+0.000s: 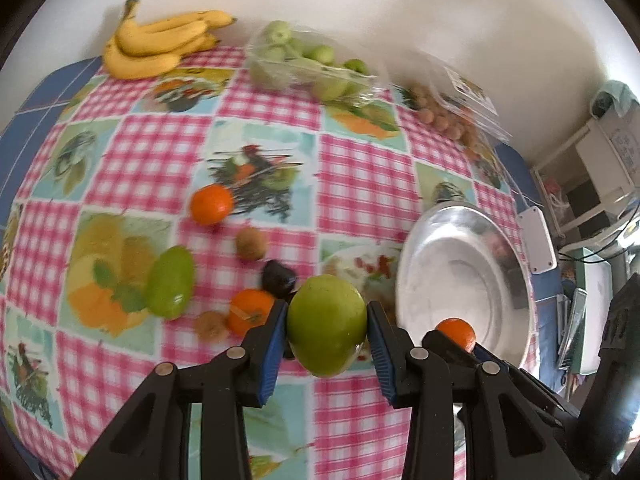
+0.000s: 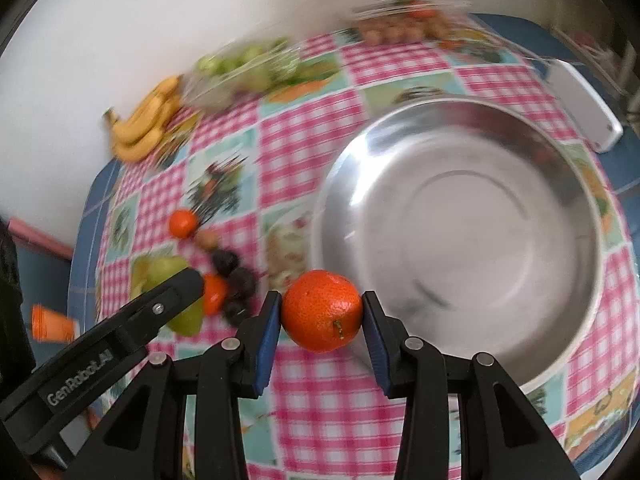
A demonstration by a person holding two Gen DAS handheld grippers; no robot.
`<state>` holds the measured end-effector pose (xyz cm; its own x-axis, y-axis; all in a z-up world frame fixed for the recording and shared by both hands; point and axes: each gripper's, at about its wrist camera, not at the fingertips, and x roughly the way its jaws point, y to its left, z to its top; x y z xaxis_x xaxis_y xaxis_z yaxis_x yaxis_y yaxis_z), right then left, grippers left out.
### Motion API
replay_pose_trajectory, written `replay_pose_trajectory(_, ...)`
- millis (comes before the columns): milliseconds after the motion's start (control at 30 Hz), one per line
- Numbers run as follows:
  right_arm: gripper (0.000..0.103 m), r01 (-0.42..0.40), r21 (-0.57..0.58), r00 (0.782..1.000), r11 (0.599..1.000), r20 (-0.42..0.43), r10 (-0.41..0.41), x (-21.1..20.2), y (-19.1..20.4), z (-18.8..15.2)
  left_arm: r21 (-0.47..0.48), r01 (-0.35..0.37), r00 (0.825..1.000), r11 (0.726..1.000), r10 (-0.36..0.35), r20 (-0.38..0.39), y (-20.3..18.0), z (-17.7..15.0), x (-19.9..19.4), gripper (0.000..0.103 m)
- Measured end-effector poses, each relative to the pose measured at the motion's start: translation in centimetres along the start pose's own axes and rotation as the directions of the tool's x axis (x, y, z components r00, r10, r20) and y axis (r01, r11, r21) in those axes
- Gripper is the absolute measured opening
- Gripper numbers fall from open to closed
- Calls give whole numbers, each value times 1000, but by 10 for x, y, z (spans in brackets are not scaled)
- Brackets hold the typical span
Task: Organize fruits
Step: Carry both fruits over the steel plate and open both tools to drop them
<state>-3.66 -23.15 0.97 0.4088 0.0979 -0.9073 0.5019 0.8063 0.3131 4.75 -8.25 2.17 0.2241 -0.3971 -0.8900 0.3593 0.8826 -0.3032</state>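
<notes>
My left gripper is shut on a green pear-like fruit, held above the checked tablecloth. My right gripper is shut on an orange mandarin next to the near left rim of a wide steel bowl. In the left wrist view the same mandarin shows at the bowl, which has nothing in it. On the cloth lie a second green fruit, two mandarins, a kiwi, a dark plum and a small brown fruit.
A bunch of bananas, a clear bag of small green fruit and an open clear box of brown nuts line the far wall side. A white device lies beyond the bowl. Right of the table stands furniture.
</notes>
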Motion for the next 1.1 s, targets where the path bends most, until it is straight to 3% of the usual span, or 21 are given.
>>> replay_pose_trajectory(533, 42, 146, 260, 987, 955, 33, -160, -13, -104, 13, 183, 53, 998, 982, -47, -37, -86, 2, 40, 42)
replay_pose_trajectory(1100, 42, 179, 294, 984, 939, -39, -175, 6, -122, 4, 240, 41, 995, 970, -18, -97, -99, -15, 69, 43)
